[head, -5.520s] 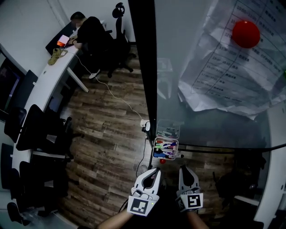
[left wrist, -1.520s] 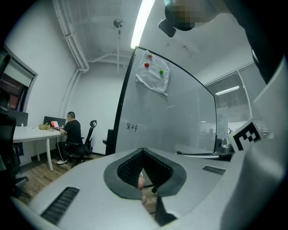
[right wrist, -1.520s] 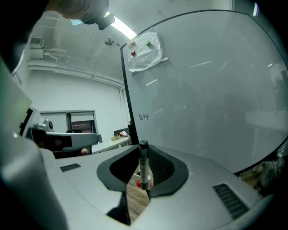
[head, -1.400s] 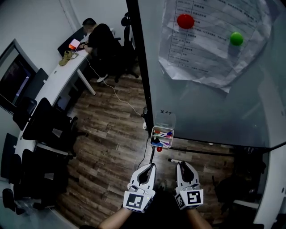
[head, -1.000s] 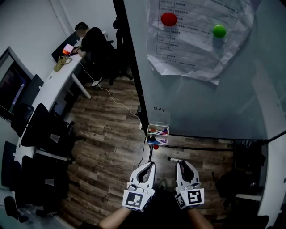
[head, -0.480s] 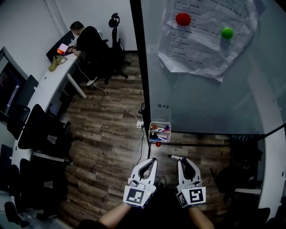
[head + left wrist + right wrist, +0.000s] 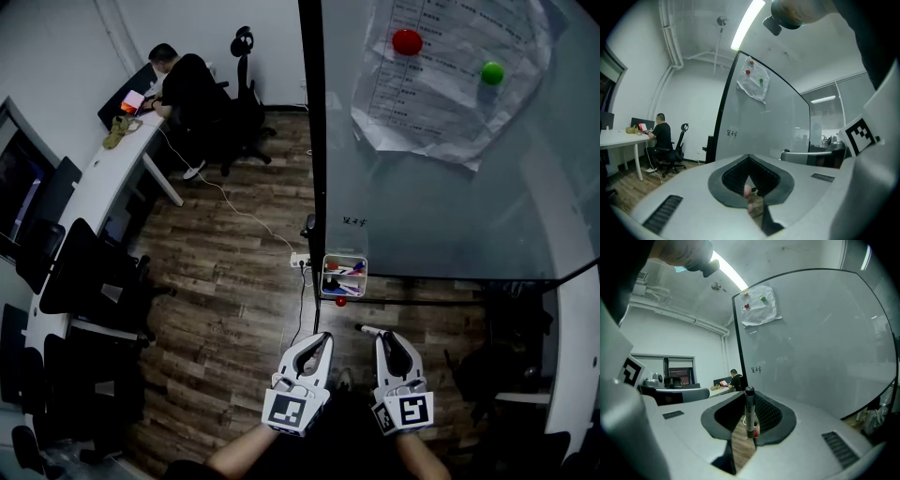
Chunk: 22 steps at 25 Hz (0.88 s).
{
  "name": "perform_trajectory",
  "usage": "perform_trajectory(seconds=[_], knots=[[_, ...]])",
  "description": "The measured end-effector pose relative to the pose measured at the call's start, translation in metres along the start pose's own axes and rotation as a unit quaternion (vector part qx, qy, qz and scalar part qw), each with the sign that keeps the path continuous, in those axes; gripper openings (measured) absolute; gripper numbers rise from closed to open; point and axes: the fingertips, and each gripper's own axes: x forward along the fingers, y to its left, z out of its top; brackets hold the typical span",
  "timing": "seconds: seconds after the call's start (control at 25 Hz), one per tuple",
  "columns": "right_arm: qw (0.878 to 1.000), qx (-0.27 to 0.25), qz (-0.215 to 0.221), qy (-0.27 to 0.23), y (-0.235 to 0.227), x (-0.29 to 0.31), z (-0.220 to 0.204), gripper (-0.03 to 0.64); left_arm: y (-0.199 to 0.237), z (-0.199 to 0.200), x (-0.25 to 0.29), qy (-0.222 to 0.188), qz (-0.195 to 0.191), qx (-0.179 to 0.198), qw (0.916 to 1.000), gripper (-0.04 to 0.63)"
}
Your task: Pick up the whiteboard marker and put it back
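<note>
Whiteboard point(image 7: 450, 206) ahead, pen box point(image 7: 344, 277) seemingly attached.

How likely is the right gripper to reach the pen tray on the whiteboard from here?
Probably yes: the right gripper, shut on the marker, points toward the pen tray ahead of it, and nothing seen blocks the gap between them.

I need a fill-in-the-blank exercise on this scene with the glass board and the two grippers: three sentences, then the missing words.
The right gripper is shut on a dark whiteboard marker; the left gripper holds ___. A round red magnet and a round ___ one pin the crumpled printed paper sheet to the glass board. The person in black clothes sits at the long white desk in the head view's upper ___ corner.
Missing words: nothing; green; left.
</note>
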Motion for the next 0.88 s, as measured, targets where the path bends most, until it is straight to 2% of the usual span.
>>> perform_trajectory(seconds=[0.16,0.4,0.52,0.88], knots=[[1.000,0.000,-0.003,0.002,0.005,0.002,-0.002,0.077,0.007,-0.001,-0.004,0.005,-0.002,0.013,0.9999,0.008],[1.000,-0.004,-0.012,0.001,0.013,0.004,-0.004,0.077,0.015,-0.004,-0.010,0.005,-0.009,0.006,0.9999,0.008],[1.000,-0.006,-0.017,0.000,0.018,0.006,-0.005,0.077,0.020,-0.006,-0.012,0.006,-0.017,0.014,0.9997,0.008],[0.999,-0.022,-0.030,0.000,0.034,0.009,-0.002,0.077,0.038,0.002,-0.020,-0.007,-0.019,-0.015,0.9997,0.008]])
